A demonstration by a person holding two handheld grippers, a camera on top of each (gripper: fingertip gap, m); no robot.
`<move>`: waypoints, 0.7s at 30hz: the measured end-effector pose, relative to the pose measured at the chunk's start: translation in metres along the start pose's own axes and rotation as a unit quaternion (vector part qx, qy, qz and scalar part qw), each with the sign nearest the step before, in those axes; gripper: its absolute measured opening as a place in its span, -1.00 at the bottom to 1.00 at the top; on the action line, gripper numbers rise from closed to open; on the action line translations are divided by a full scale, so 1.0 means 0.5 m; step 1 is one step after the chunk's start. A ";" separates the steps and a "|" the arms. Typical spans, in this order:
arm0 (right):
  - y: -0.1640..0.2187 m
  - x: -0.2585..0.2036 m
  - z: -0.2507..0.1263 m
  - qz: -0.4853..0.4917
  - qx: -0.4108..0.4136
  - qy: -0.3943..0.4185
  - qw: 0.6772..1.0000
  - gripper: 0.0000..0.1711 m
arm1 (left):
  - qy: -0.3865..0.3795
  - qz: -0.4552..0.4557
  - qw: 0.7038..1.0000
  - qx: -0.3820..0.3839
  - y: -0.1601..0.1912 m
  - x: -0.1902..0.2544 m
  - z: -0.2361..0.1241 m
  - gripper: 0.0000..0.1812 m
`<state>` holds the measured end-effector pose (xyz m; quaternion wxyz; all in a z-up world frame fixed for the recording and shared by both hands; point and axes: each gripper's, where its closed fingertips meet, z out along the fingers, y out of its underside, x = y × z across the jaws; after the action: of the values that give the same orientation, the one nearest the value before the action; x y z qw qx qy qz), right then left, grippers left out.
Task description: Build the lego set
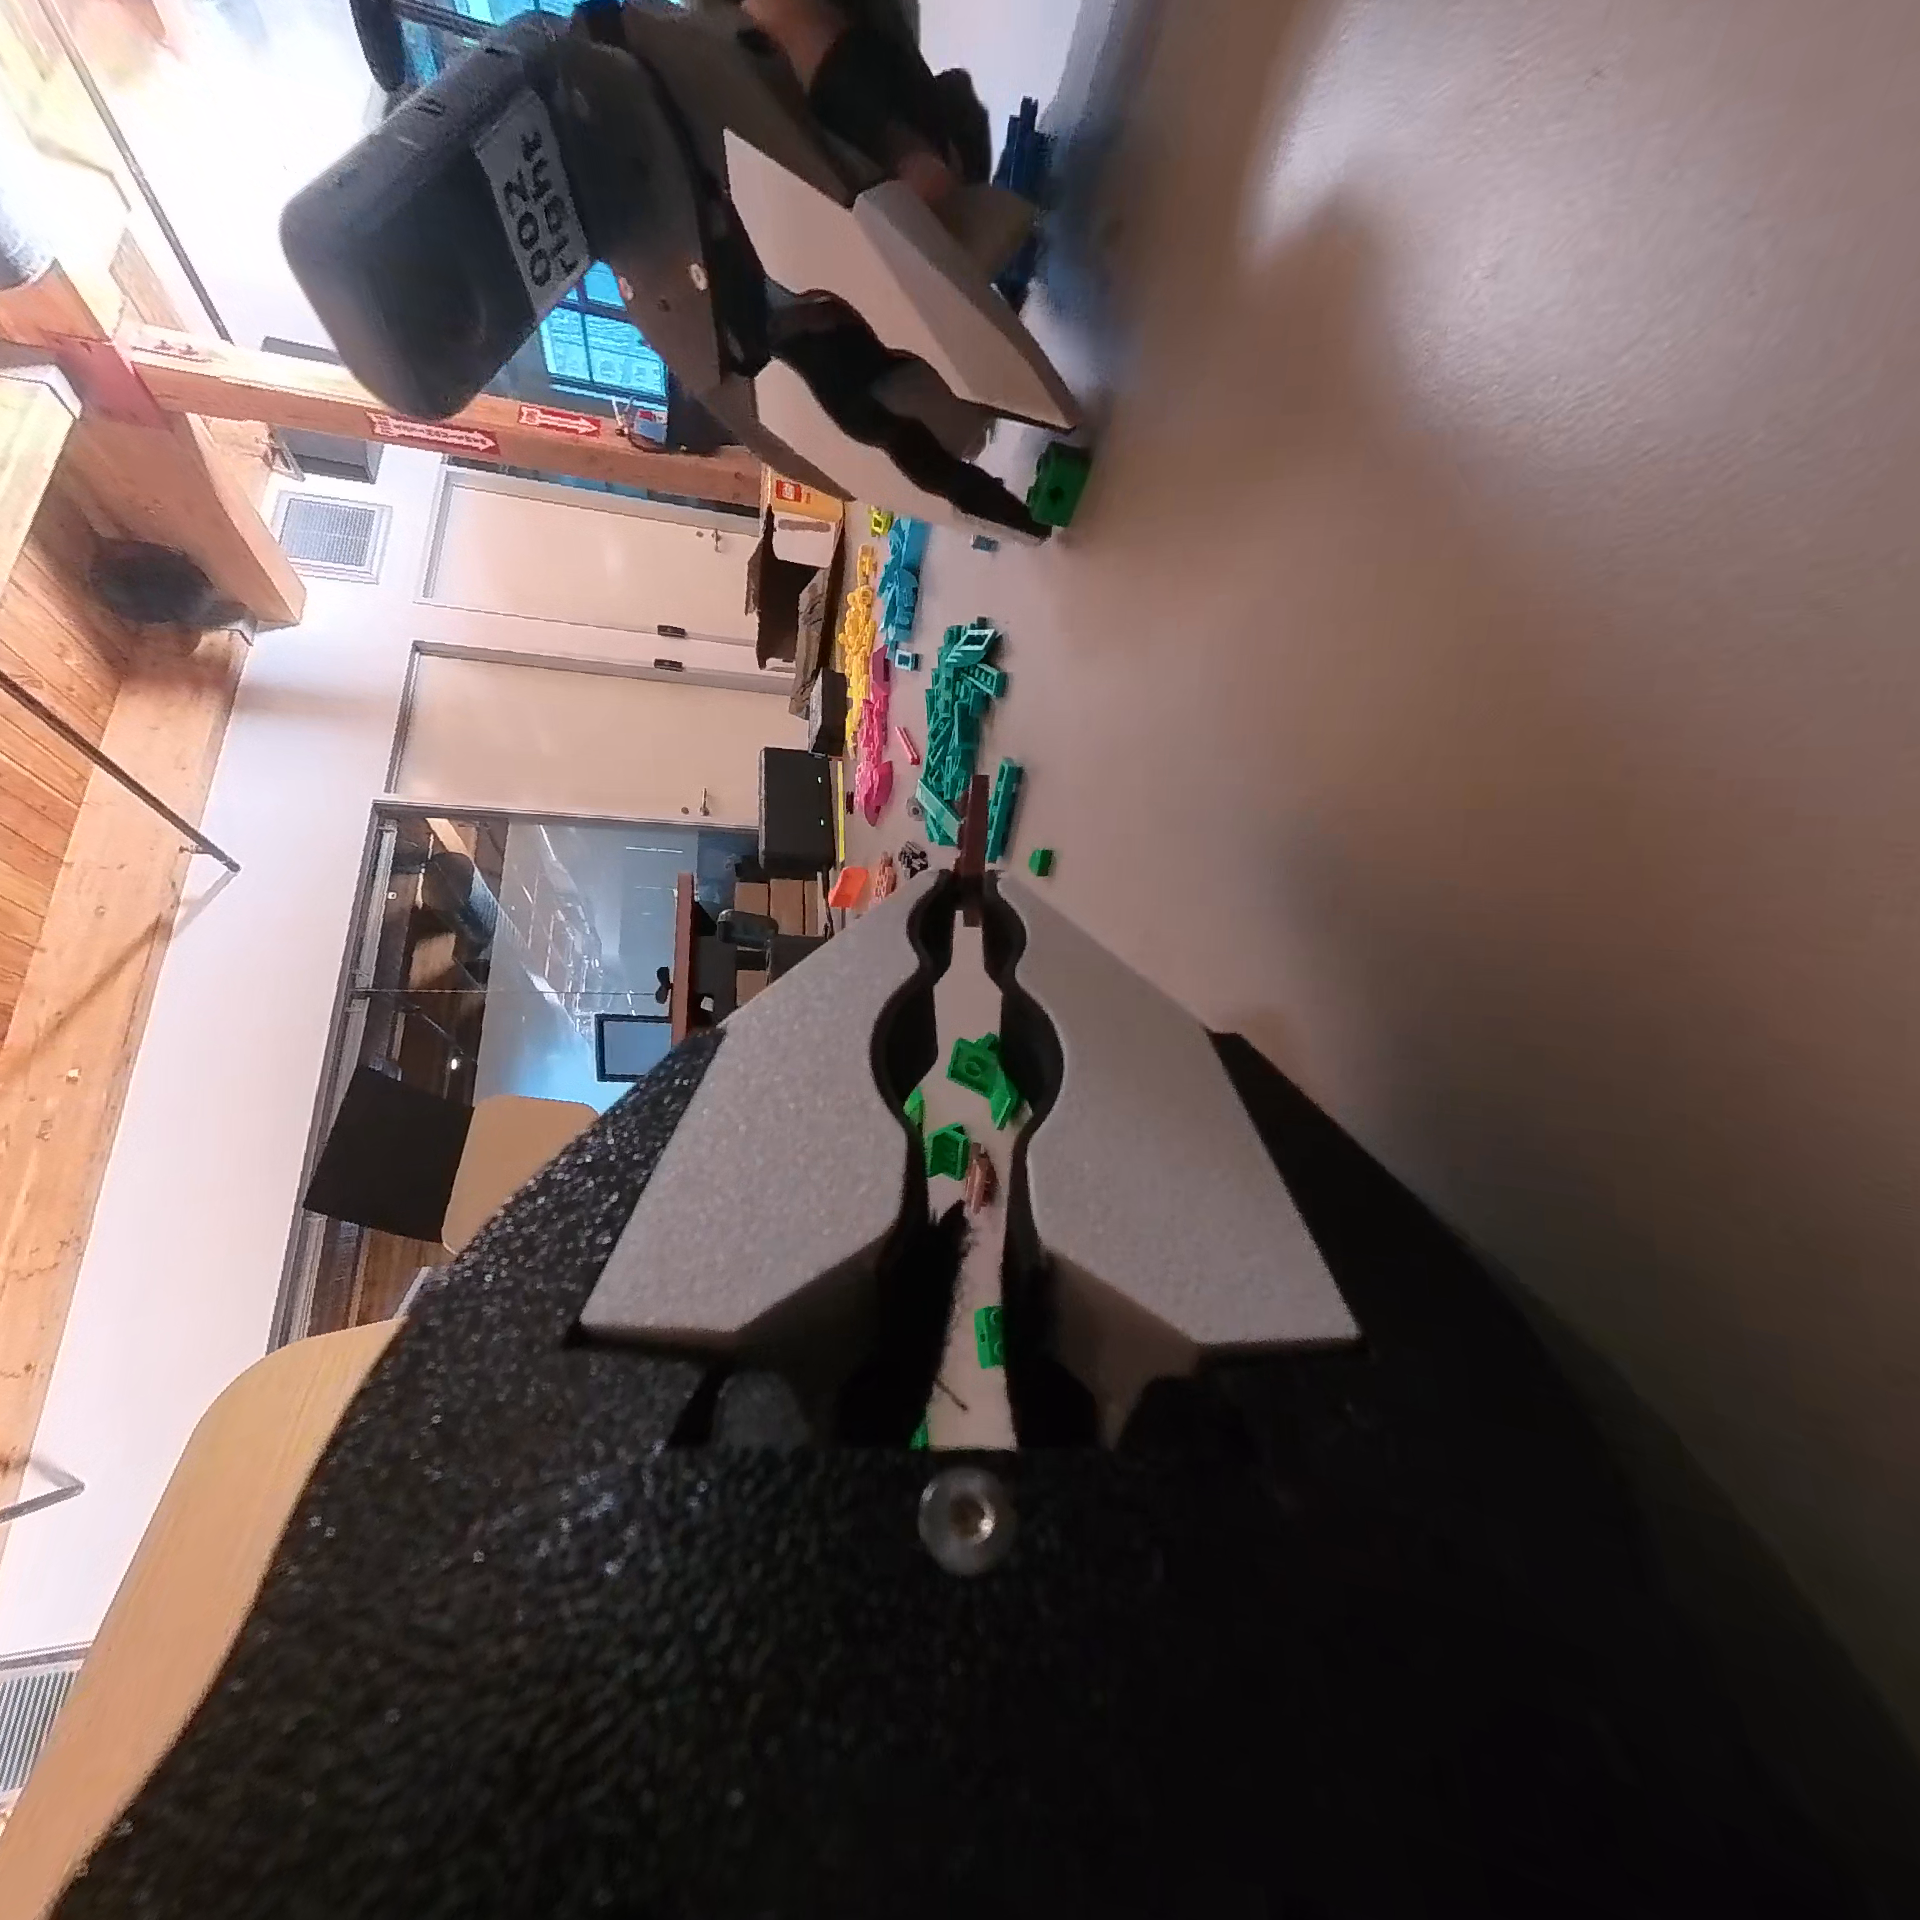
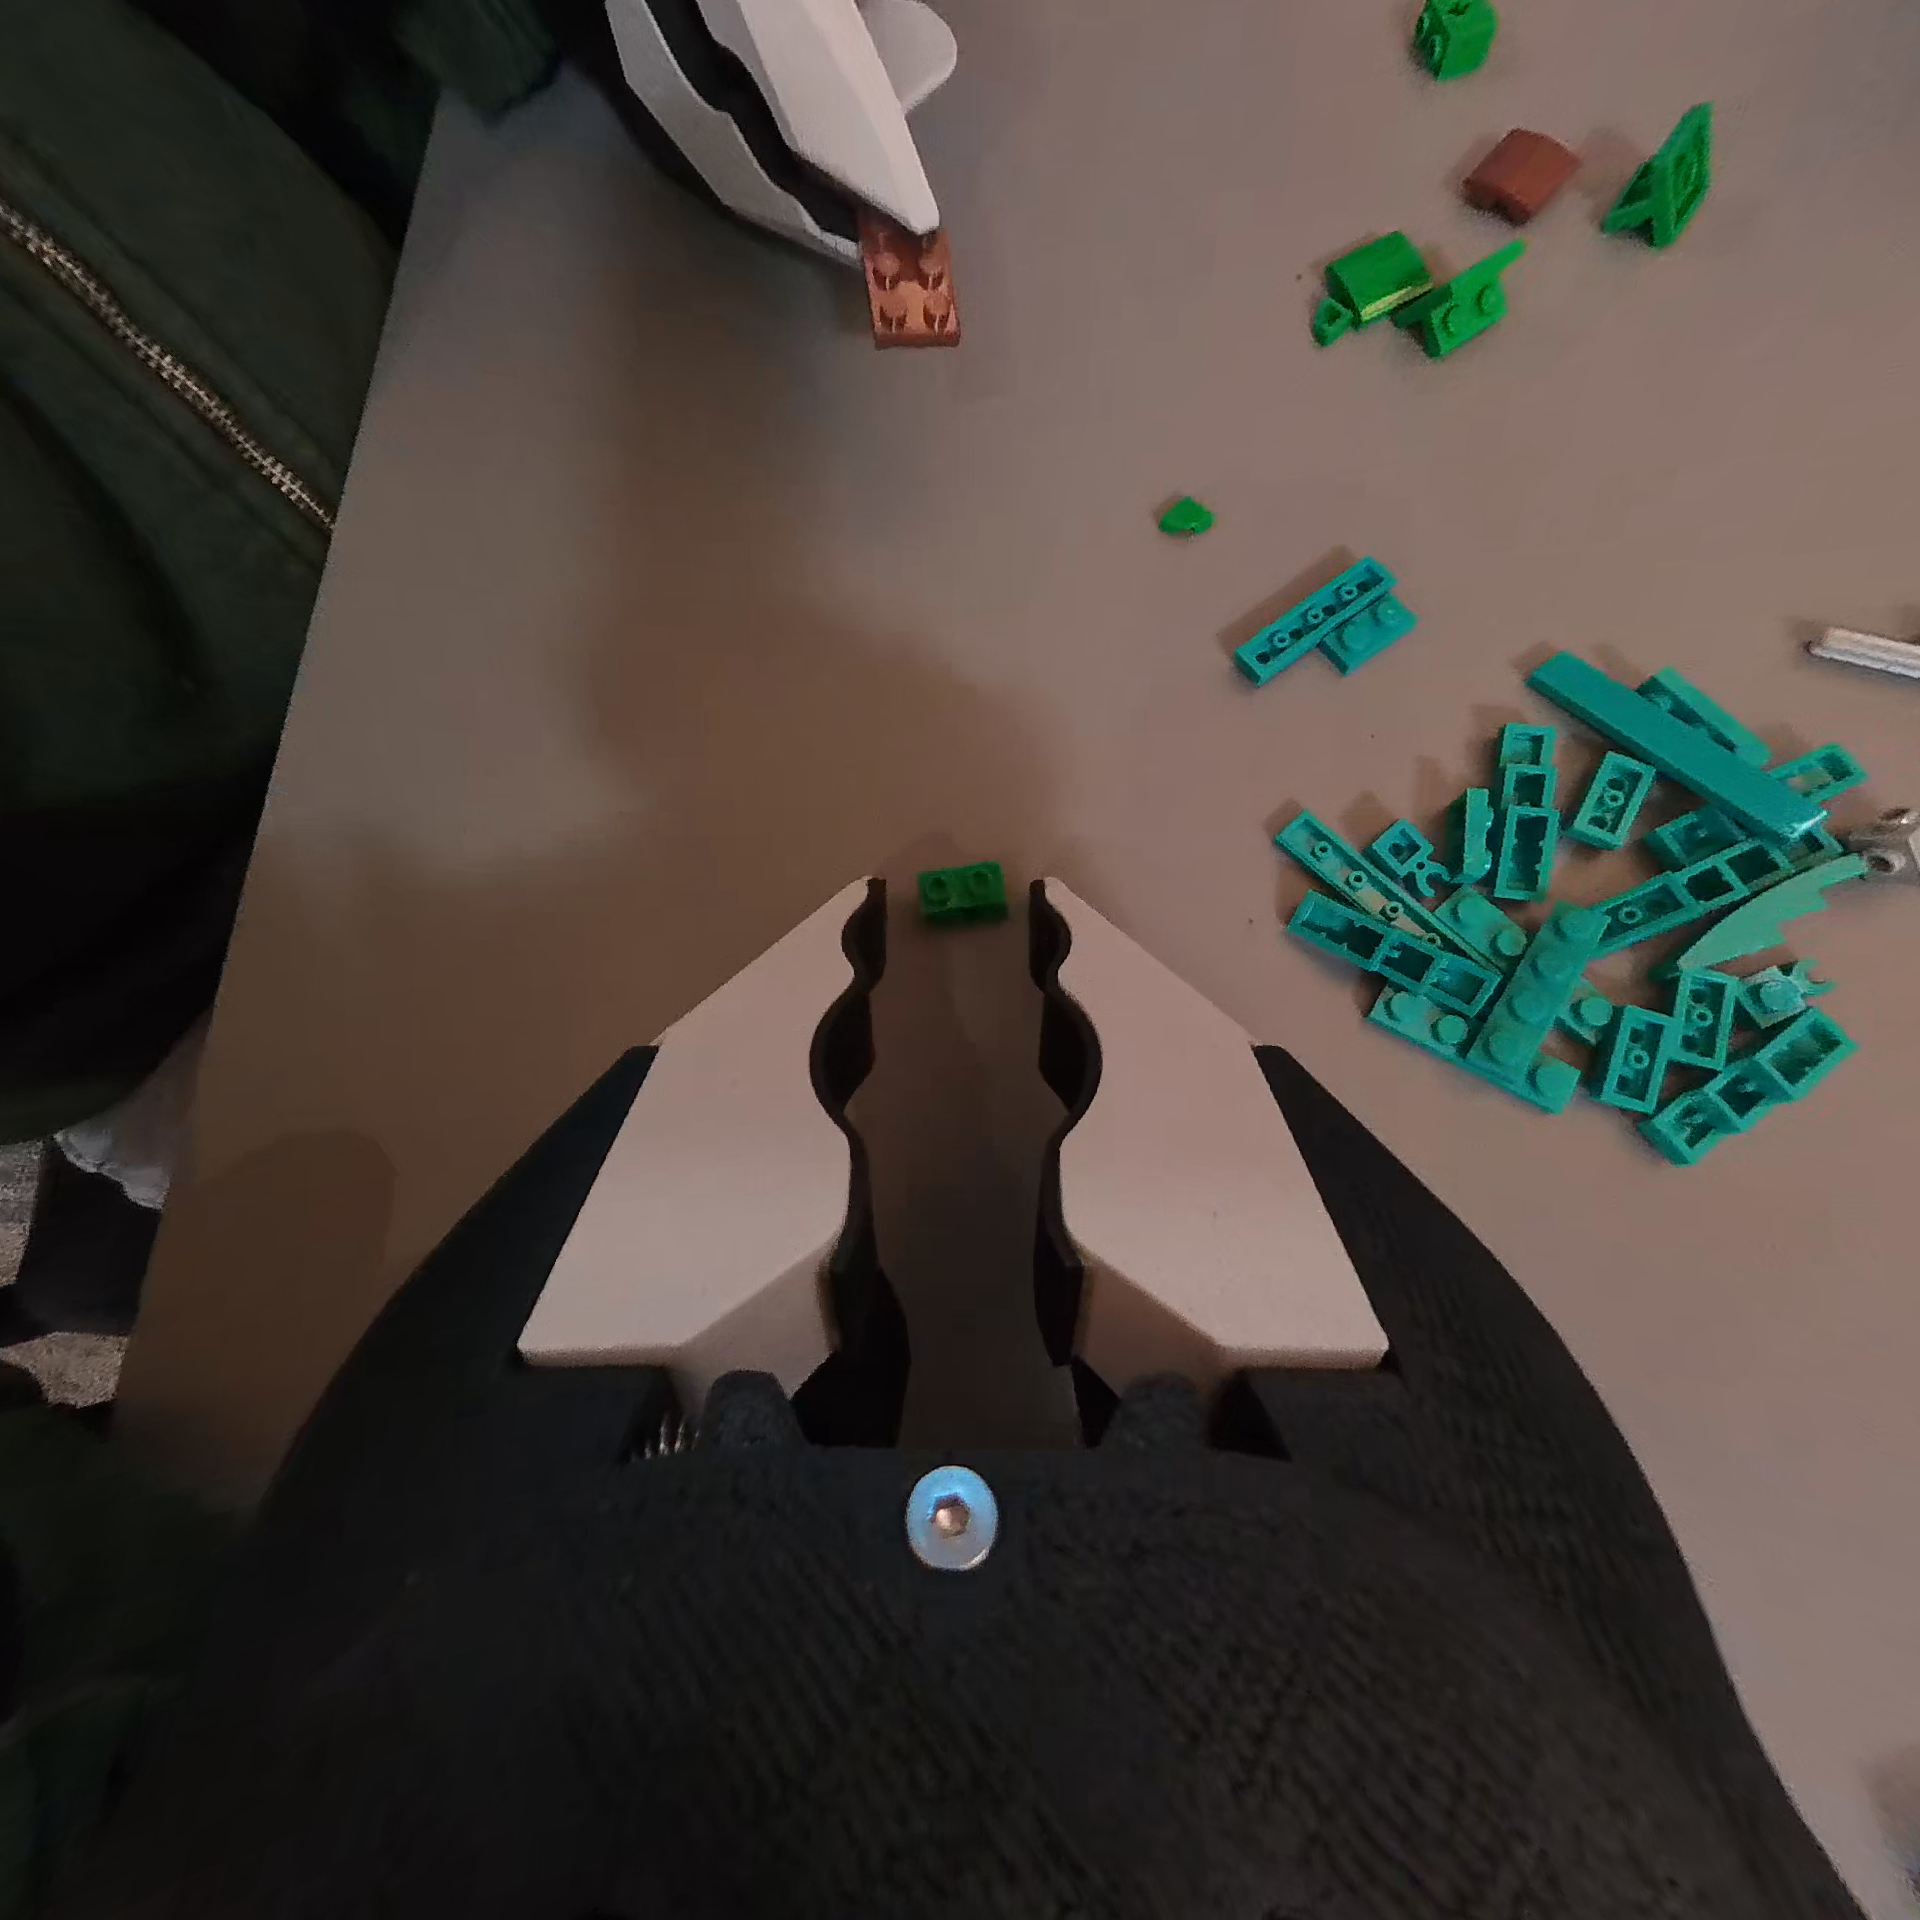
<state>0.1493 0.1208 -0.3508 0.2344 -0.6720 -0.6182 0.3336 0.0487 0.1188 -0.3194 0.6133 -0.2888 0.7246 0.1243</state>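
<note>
In the right wrist view my right gripper [image 2: 958, 888] is open, low over the grey table [image 2: 675, 623]. A small green two-stud plate [image 2: 961, 894] lies on the table between its fingertips, apart from both. My left gripper [image 2: 894, 234] is at the top, shut on one end of a brown plate [image 2: 914, 291] that sticks out past the tips. In the left wrist view my left gripper [image 1: 971, 883] pinches the brown plate [image 1: 974, 831] edge-on. The right gripper [image 1: 1060, 480] straddles the green plate [image 1: 1060, 490] farther off.
A teal pile [image 2: 1558, 935] lies at the right, with two teal plates [image 2: 1320, 620], bright green pieces [image 2: 1403, 291] and a brown curved piece [image 2: 1519, 171] beyond. A person's dark green jacket [image 2: 156, 416] is past the table's left edge. Yellow, pink and cyan piles [image 1: 878, 665] lie farther off. There is about 12 cm between the tips of the two grippers. The left tips stand about 15 cm off the brown curved piece [image 2: 1519, 171].
</note>
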 end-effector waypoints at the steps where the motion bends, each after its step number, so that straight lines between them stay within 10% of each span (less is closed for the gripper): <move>1: 0.000 0.001 0.001 -0.001 0.003 0.001 1.000 -0.71 | 0.000 -0.001 1.000 0.000 0.000 0.000 0.000 -0.98; 21: -0.216 -0.053 0.059 -0.041 0.163 -0.093 0.981 -0.83 | -0.062 0.053 0.996 0.018 -0.031 -0.034 -0.014 -0.98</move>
<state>0.0544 0.1052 -0.2878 0.2961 -0.5648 -0.6019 0.4807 0.0531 0.1070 -0.2989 0.6549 -0.2308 0.7013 0.1613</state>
